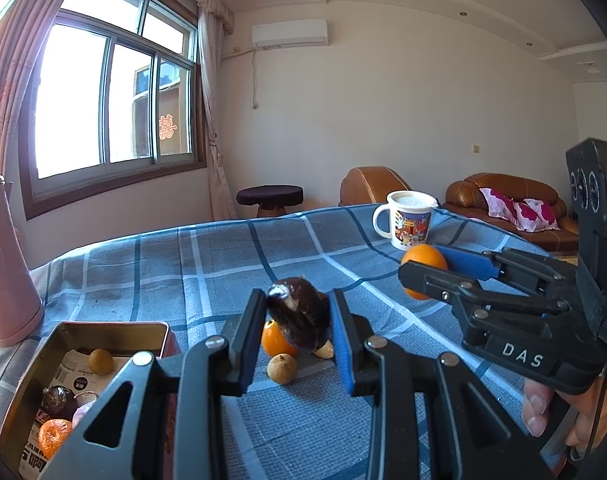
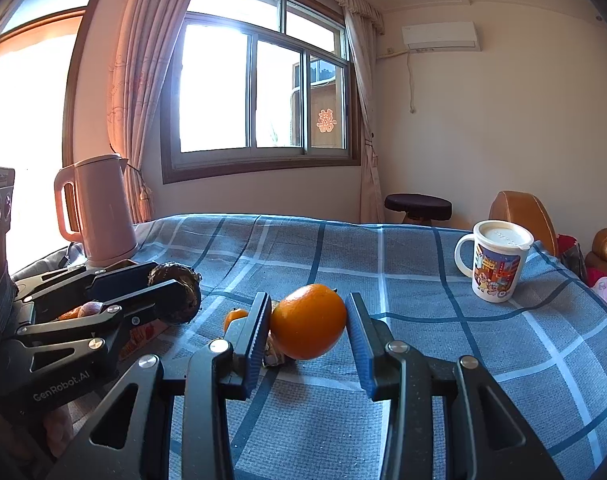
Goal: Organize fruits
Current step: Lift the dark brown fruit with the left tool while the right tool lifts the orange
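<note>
My left gripper (image 1: 297, 314) is shut on a dark brown glossy fruit (image 1: 303, 322), held above the blue checked cloth (image 1: 207, 264). Under it on the cloth lie a small orange (image 1: 275, 340) and a tan round fruit (image 1: 281, 368). An open metal tin (image 1: 103, 330) at the lower left holds a tan fruit (image 1: 100, 361), a dark fruit (image 1: 57, 400) and a tangerine (image 1: 54, 436). My right gripper (image 2: 308, 320) is shut on an orange (image 2: 307, 328), also off the cloth. In the right wrist view the left gripper (image 2: 171, 284) with its dark fruit (image 2: 183, 304) is at the left.
A pink kettle (image 2: 99, 208) stands at the table's far left corner, close behind the tin. A lidded cartoon mug (image 2: 495, 260) stands at the far right edge. Beyond the table are a dark stool (image 2: 417, 204) and brown leather seats (image 1: 499, 192).
</note>
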